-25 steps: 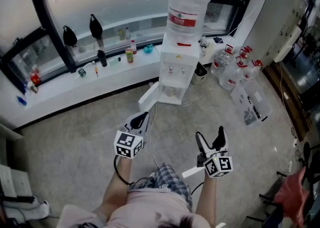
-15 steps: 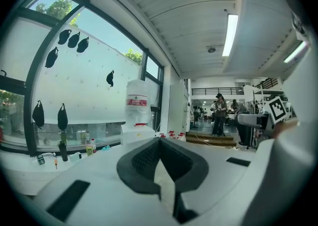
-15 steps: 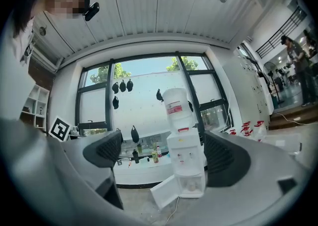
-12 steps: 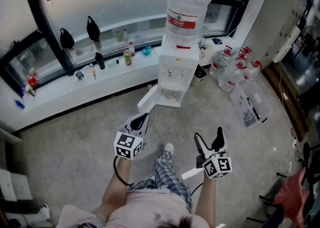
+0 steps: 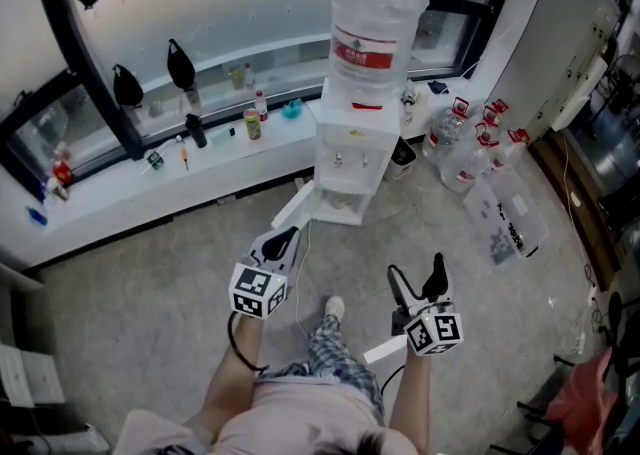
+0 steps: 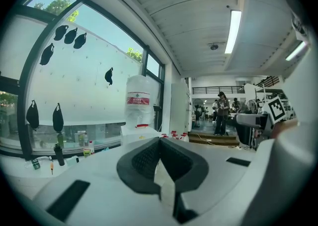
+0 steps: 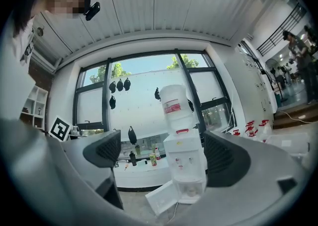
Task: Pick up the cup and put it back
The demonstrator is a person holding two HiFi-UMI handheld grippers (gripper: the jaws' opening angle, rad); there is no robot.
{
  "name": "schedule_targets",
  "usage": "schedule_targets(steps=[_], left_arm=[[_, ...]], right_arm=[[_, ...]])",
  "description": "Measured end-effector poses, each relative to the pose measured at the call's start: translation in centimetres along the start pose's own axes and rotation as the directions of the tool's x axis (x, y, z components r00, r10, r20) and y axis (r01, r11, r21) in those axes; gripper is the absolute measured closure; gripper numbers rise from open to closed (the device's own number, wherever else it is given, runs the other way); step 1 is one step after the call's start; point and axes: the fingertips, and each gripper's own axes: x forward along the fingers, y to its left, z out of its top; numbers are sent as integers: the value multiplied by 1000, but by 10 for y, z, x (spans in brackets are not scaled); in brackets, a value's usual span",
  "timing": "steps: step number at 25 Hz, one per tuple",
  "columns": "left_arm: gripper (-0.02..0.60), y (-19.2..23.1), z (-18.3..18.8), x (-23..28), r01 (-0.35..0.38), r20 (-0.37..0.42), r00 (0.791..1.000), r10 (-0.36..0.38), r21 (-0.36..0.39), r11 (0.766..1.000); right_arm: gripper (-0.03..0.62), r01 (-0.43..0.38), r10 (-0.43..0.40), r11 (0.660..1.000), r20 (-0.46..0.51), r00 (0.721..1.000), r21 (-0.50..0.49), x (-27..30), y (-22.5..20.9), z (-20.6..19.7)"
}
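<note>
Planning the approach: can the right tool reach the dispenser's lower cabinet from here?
Probably not yet. The right tool is open and the door of the cabinet is open, but the dispenser stands well ahead across the floor; stepping closer looks necessary.

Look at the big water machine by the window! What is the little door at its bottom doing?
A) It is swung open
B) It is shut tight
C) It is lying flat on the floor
A: the water dispenser has its lower door swung out to one side, still attached and upright, and the right gripper view shows the same.
</note>
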Motion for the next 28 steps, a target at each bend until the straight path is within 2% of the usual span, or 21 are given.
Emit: schedule_targets(steps=[12,20,28], left_arm=[[557,44,19,113,-28,-14,1000,27,-22,999],[557,74,40,191,-66,-5,998,66,-23,998],[557,99,35,238,-112,-21,994,111,-24,993]], right_arm=[[83,-18,18,1000,-43,999,0,107,-66,3],[83,-78,78,997,-69,995,2,194,-108,8],[83,-143,143,990,-88,986,13,263,-132,-2]])
